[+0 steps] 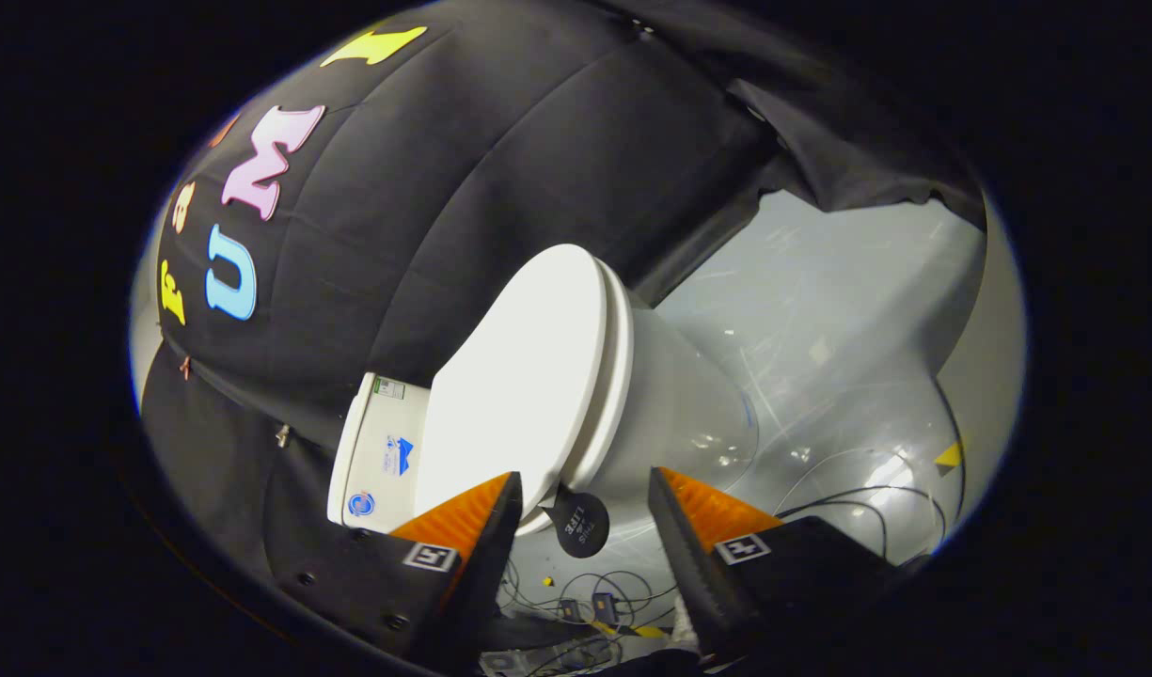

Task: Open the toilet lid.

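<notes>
The glossy white plastic toilet lid (524, 376) is seen closed on its bowl (679, 414); the gripper (583, 503) is held wide apart, a small black tab (580, 522) between its fingers.

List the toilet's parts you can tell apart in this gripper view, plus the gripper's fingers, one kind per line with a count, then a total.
Toilet lid, down: 1
Seat under the lid: 1
Bowl: 1
Tank: 1
Round black tab at the lid's rim: 1
Gripper fingers, apart either side of the tab, pressing on nothing: 2
Total: 7
</notes>
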The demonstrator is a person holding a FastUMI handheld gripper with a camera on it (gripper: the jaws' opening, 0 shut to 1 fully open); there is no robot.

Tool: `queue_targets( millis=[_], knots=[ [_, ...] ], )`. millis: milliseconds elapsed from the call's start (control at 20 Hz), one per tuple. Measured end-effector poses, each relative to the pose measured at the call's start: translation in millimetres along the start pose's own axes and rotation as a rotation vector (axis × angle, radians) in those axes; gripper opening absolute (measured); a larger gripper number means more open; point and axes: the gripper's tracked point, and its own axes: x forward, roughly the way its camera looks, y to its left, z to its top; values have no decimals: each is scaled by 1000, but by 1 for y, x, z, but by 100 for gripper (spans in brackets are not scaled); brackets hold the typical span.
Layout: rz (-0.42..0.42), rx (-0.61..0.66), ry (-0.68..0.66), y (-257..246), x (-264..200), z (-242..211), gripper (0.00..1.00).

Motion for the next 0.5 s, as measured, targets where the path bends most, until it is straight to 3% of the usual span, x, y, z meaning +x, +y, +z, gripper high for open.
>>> queue_targets(
  millis=[100,150,250,300,450,500],
  knots=[
    [9,50,34,0,6,-10,73],
    [23,70,47,1,9,-14,73],
    [25,100,63,-1,12,-18,53],
    [32,105,73,-2,13,-22,52],
    [40,135,65,-5,15,-18,28],
    [45,152,85,-3,13,-22,28]
  ],
)
